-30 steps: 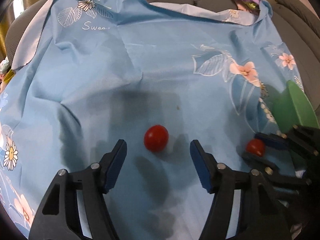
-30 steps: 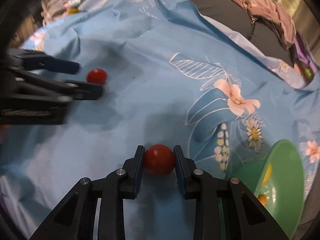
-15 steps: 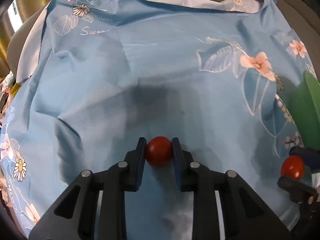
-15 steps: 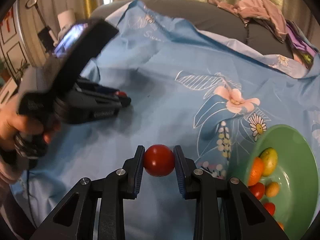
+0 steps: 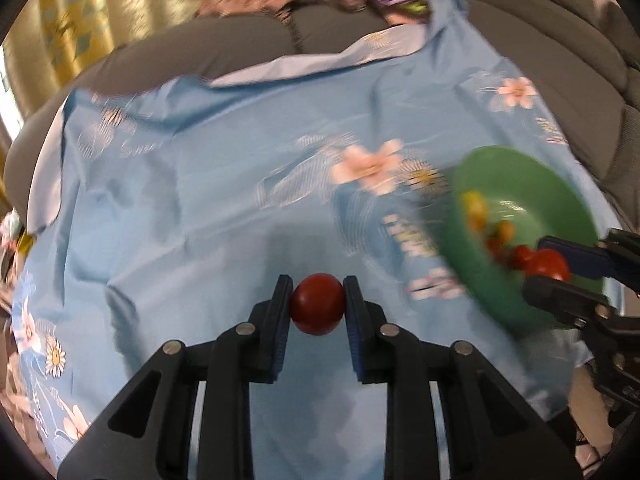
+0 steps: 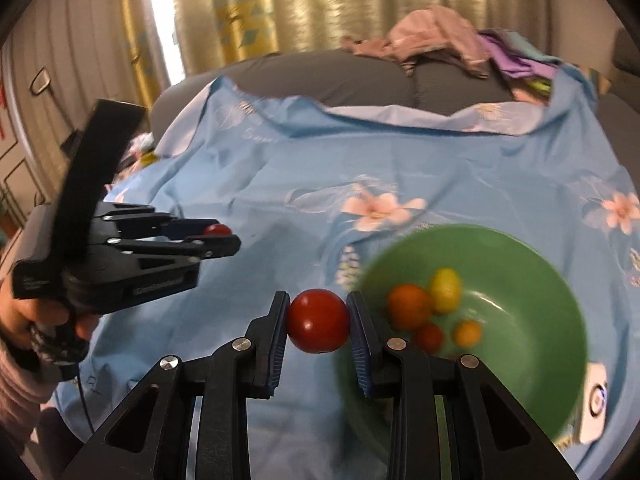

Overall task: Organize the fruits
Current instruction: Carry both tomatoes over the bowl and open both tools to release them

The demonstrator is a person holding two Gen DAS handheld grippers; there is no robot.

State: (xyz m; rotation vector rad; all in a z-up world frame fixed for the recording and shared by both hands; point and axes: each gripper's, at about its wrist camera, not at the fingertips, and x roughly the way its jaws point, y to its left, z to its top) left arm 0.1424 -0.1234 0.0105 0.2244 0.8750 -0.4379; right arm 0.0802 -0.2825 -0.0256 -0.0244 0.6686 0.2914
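Note:
My left gripper (image 5: 317, 307) is shut on a small red tomato (image 5: 318, 309) and holds it above the blue flowered cloth (image 5: 192, 208). My right gripper (image 6: 318, 322) is shut on another red tomato (image 6: 319, 321), held just left of the green bowl (image 6: 532, 360). Inside that bowl lie several small fruits: an orange one (image 6: 409, 306), a yellow one (image 6: 445, 290) and smaller red and orange ones. In the left wrist view the green bowl (image 5: 516, 184) sits at the right, and the right gripper (image 5: 549, 267) with its tomato (image 5: 547, 265) hangs over its near side. The left gripper (image 6: 218, 236) shows at the left of the right wrist view.
The cloth covers a grey sofa (image 6: 360, 76), with a heap of clothes (image 6: 440, 36) on its back. Yellow curtains (image 6: 280, 4) hang behind. A person's hand (image 6: 24, 316) holds the left gripper's handle. Grey cushions (image 5: 560, 52) rise at the right.
The left gripper closed on the tomato that lay on the cloth and lifted it. Both grippers rose and moved toward the green bowl, which now shows more fully.

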